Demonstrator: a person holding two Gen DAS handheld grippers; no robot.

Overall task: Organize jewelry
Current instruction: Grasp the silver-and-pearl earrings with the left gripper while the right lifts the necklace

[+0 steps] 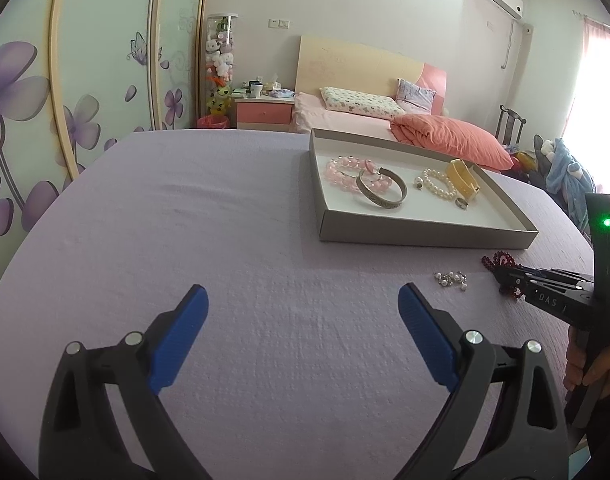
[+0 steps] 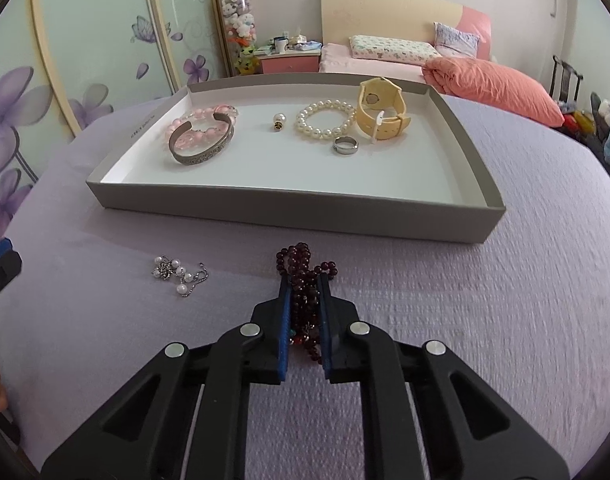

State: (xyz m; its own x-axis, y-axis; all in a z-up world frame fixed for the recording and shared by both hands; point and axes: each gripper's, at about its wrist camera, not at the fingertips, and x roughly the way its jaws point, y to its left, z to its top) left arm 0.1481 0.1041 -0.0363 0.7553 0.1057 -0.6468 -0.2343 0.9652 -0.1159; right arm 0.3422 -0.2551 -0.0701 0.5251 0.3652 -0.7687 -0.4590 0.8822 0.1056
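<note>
The right tool is clamped on a heap of dark red beads lying on the lilac-covered desk. Left of the beads sits a small pearl chain. Beyond them a shallow grey tray holds a silver bangle over a pink bracelet, a pearl earring, a pearl bracelet, a ring and a yellow watch.

Home bedroom: bed, pillow, nightstand, floral wardrobe doors, probably plush toys.
</note>
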